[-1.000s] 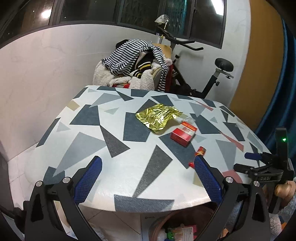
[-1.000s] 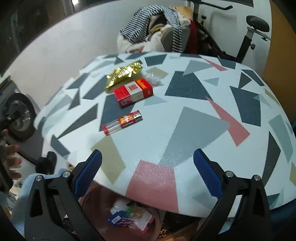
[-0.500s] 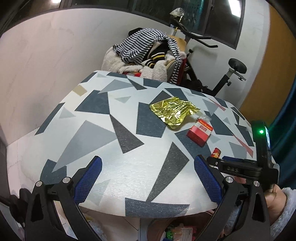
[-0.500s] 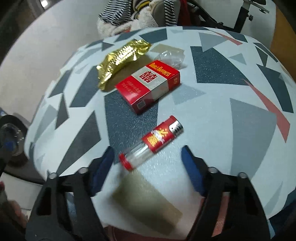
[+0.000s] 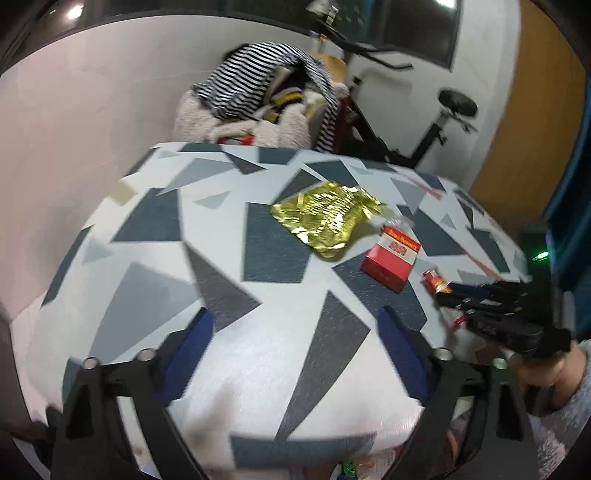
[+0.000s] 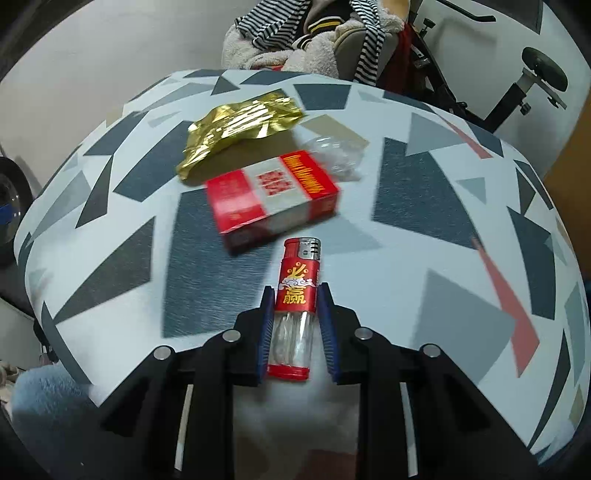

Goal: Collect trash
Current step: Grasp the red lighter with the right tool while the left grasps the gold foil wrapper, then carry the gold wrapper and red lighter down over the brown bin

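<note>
Red lighter [image 6: 297,291]: gripped by the right tongs [image 6: 295,295], blue pads pressed on both long sides of its lower half; metal head sticks out toward 12 o'clock in the right wrist view.
Long axis: runs straight along the fingers, so the lighter lies in line with the tongs, not across them.
Right tongs, state: clenched on the lighter, over the near part of the counter [image 6: 461,206]; whether the lighter rests on the surface or is lifted cannot be told.
Left tongs [image 5: 295,332]: released, jaws wide apart, nothing between them, hovering at the counter's near edge.
Cigarette pack [image 6: 271,201]: red and white, flat on the counter just beyond the lighter's head, at about 11 o'clock from it.
Gold foil wrapper [image 6: 236,125]: crumpled, farther off at 11 o'clock, near the pack's far corner.
Clear plastic scrap [image 6: 338,155]: beside the pack's far right end.
Nearer hand: judged from both views, the right tongs sit closest to the pack; from the left tongs the pack [image 5: 391,256] lies at 1 o'clock and the wrapper [image 5: 327,218] near 12 o'clock, both well apart.
Background: clothes pile [image 6: 314,33] behind the counter.
Step in hand: carrying the lighter off, probably; pack, wrapper and scrap remain.
</note>
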### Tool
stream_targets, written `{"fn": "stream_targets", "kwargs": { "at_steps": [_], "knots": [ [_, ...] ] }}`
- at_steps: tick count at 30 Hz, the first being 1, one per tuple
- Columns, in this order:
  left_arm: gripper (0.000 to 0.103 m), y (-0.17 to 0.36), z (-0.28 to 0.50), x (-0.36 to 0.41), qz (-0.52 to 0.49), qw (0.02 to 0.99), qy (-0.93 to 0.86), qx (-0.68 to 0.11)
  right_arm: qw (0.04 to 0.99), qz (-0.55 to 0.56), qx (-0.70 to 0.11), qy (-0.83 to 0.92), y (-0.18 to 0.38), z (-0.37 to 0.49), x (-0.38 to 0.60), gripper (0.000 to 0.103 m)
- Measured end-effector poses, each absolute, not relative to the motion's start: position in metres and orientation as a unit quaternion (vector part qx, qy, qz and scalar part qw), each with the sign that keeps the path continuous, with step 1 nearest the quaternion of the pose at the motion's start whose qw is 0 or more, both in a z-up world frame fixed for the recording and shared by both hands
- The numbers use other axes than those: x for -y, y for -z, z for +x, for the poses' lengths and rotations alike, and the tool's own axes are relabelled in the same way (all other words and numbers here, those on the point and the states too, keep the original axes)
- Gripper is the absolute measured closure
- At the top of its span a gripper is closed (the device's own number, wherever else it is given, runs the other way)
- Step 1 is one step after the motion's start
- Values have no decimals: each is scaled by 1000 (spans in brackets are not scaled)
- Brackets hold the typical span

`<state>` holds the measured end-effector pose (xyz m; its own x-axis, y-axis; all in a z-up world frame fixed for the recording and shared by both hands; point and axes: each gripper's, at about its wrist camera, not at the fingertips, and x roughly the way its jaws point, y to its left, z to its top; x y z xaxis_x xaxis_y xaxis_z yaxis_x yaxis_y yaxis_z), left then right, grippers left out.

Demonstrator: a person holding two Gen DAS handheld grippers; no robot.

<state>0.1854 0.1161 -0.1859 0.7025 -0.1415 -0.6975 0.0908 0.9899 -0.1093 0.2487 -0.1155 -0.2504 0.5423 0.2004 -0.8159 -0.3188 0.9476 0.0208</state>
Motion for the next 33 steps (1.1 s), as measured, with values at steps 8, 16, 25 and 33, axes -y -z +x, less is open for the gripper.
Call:
{"fn": "stream_targets", "kwargs": {
  "at_steps": [8, 16, 25, 33],
  "knots": [
    [29, 204, 277, -59, 63, 906, 79, -411, 885, -14, -440, -152, 244, 249, 151, 77],
    [36, 234, 349, -46, 55, 877, 75, -471, 890, 21, -429, -155, 240, 245, 179, 77],
    [83, 228, 354, -51, 49, 880, 95, -463, 897, 33, -413, -155, 232, 238, 196, 77],
    [84, 182, 305, -65, 11, 895, 131, -426, 905, 34, -393, -157, 214, 226, 199, 77]
  ]
}}
